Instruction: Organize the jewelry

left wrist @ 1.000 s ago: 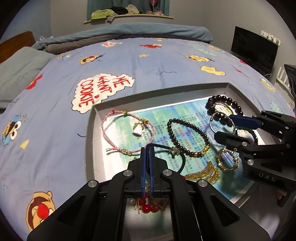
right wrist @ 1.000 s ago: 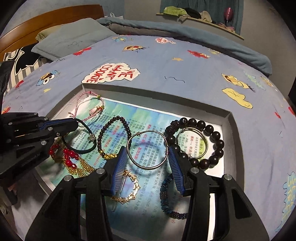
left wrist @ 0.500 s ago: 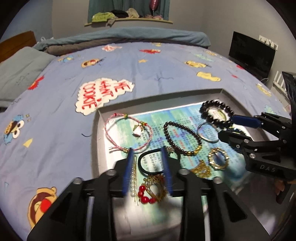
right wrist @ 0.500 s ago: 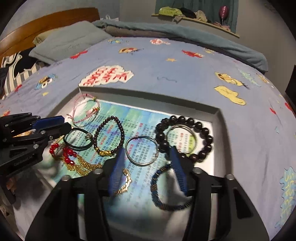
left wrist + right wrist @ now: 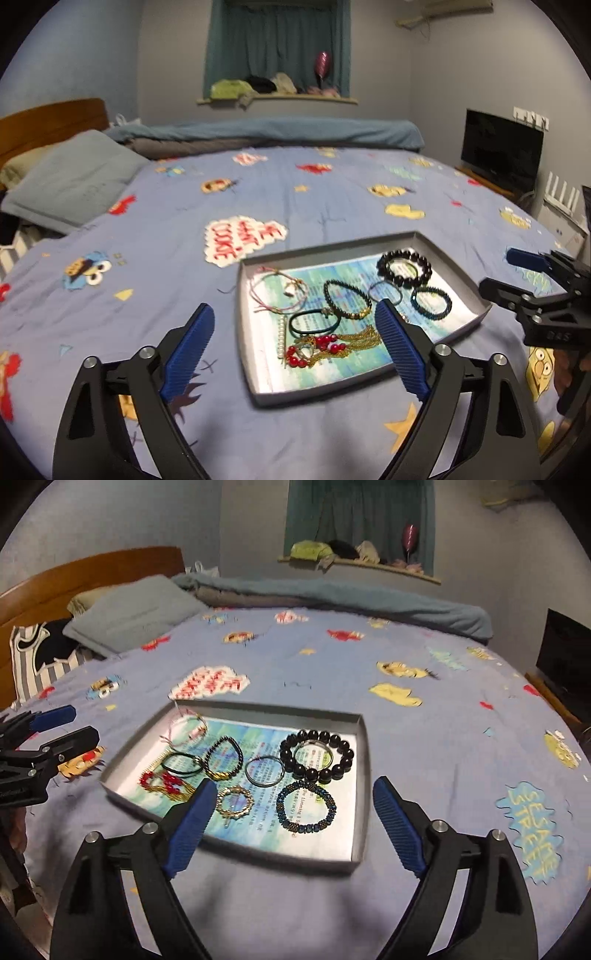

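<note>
**Tray full, both tongs empty**

We see the tray point(image 5: 360, 738) on the bed point(image 5: 424, 738) holding all the jewelry: bead bracelet point(image 5: 317, 755), blue bracelet point(image 5: 306, 806), ring point(image 5: 264, 771), gold chain point(image 5: 354, 338). Our left gripper point(image 5: 295, 343) and right gripper point(image 5: 291, 812) have just been opening, wide, nothing between them.

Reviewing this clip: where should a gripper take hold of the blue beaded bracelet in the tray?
Grip the blue beaded bracelet across its near arc, coming from above with one finger inside the loop. It lies flat on the tray, with clear space on that side.
</note>
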`<state>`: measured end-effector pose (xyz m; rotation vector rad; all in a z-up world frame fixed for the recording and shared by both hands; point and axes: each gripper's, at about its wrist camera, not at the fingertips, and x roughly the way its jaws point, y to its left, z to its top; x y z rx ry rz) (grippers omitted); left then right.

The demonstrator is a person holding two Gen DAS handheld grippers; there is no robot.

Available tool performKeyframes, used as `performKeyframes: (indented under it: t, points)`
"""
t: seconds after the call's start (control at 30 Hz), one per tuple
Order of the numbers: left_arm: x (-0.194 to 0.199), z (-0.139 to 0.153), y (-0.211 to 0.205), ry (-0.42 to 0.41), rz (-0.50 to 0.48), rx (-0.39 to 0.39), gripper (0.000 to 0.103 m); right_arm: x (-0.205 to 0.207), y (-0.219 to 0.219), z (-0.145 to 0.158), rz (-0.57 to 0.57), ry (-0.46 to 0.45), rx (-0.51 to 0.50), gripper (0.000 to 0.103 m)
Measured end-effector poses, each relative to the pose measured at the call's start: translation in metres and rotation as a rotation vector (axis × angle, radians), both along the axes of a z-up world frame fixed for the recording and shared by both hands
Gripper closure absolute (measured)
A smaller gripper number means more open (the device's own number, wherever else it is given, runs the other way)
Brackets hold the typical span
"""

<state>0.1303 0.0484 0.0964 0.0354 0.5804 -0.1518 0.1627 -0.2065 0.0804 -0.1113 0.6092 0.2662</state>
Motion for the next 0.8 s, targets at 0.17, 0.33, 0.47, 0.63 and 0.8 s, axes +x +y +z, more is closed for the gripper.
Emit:
performKeyframes:
  t: [0.17,0.33,0.47,0.63,0.8]
  points:
    - [-0.021,0.003,0.0,-0.01,0.045,0.009,0.012,-0.021,-0.006,0.011,-0.033,-0.026,0.012,0.008]
    - [-0.042,0.005,-0.009,-0.027,0.062,0.02,0.01,-0.038,-0.012,0.013,-0.062,-0.035,0.046,0.006]
    - [-0.053,0.005,-0.018,-0.038,0.063,0.032,0.01,-0.051,-0.018,0.012,-0.083,-0.05,0.064,0.006]
    - [-0.067,-0.003,-0.027,-0.078,0.07,0.024,0.009,-0.064,-0.021,0.005,-0.117,-0.101,0.047,0.006]
    - [-0.075,-0.017,-0.029,-0.114,0.095,0.036,0.009,-0.076,-0.027,-0.005,-0.145,-0.163,0.054,0.006]
